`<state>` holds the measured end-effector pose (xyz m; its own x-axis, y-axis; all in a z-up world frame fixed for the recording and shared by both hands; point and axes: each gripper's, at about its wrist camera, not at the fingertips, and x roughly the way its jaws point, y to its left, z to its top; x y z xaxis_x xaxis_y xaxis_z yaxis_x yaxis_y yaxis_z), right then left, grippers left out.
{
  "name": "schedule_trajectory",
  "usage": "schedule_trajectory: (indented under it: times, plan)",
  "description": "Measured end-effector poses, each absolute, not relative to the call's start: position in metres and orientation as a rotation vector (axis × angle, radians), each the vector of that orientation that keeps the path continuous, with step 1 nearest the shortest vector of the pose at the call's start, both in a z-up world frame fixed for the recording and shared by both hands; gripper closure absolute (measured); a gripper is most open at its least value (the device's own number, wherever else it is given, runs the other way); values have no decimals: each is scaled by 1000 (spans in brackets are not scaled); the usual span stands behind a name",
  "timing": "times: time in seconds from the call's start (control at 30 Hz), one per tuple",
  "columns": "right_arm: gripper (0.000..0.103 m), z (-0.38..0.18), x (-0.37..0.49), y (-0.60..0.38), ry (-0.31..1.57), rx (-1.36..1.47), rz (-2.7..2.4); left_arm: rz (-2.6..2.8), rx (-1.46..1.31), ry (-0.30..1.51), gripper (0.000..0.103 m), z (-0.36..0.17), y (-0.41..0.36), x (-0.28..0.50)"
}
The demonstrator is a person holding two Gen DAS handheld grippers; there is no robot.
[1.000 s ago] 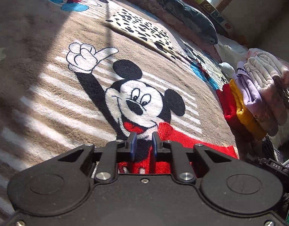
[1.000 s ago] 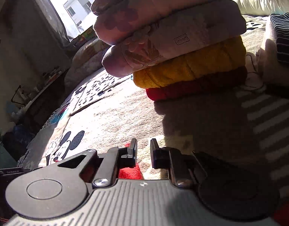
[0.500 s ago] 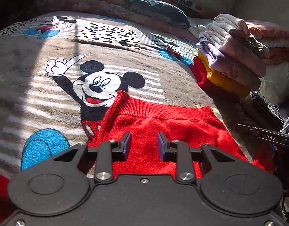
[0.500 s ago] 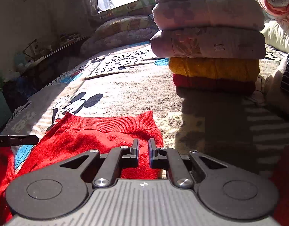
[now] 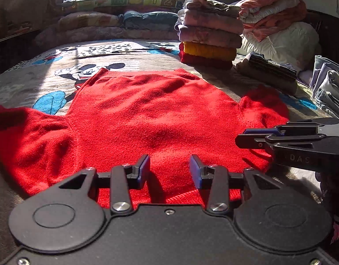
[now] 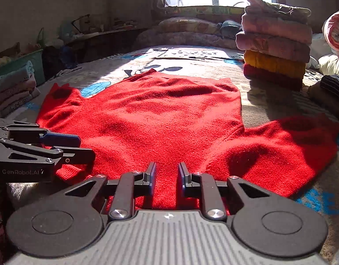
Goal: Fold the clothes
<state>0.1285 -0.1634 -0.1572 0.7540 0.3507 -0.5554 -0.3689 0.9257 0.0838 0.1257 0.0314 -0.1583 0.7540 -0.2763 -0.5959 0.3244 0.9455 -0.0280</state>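
Note:
A red sweater lies spread flat on the cartoon-print blanket, hem toward the window and sleeves out to either side. My left gripper hovers open over the sweater's near edge, nothing between its fingers. From the right wrist view the sweater fills the middle, and my right gripper sits just above its near edge, open by a narrow gap and empty. Each gripper shows from the side in the other's view: the right gripper over the right shoulder, the left gripper over the left.
A stack of folded clothes stands at the back right, with a striped folded garment and white bedding beside it. Folded jeans lie at the far right. Another folded pile and a green basket sit at the left.
Both grippers have drawn back from the far side to the near edge, leaving the sweater spread flat. Both sets of jaws stand wider apart than before, the left clearly more.

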Motion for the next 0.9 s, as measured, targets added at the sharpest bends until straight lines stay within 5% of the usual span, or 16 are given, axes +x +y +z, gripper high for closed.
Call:
schedule_trajectory:
  times: [0.2,0.43,0.7,0.9]
  plan:
    - [75,-146,85,-137,466,-104,438,-260,165,530,60,-152,28,99]
    - [68,-176,76,-121,516,-156,412,-199,238,526,50,-182,23,84]
    - [65,-175,67,-129,532,-87,395,-200,109,586,19,-183,41,80]
    - [61,-175,59,-146,576,23,392,-209,112,601,18,-182,42,73]
